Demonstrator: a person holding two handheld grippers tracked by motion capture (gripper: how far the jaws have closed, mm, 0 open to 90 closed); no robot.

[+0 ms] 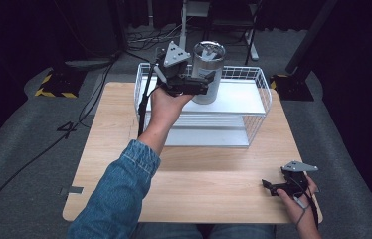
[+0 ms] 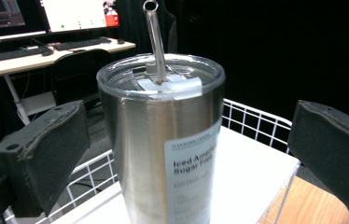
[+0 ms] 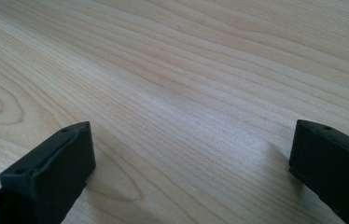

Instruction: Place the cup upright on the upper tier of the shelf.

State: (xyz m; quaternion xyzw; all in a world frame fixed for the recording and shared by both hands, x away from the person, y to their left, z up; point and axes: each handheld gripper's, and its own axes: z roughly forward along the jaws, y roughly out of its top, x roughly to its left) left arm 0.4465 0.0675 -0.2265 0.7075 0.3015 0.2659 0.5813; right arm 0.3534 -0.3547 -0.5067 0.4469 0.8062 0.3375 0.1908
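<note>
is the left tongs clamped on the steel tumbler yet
No, in the left gripper view the left tongs stand wide open, with gaps between both black pads and the tumbler that sits on the white wire rack.

We note the tumbler (image 2: 163,154): brushed steel, dull sheen, clear glossy plastic lid (image 2: 161,74), metal straw (image 2: 155,39), white paper label (image 2: 192,177). Table (image 3: 186,84): pale smooth matt wood. Rack (image 1: 258,94): white-coated wire. Sleeve (image 1: 119,194): blue denim.

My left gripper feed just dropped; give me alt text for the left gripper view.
A steel tumbler with a clear lid and metal straw stands on the white wire rack, between the left gripper's open black jaws, which don't touch it. A desk with monitors sits behind.
</note>
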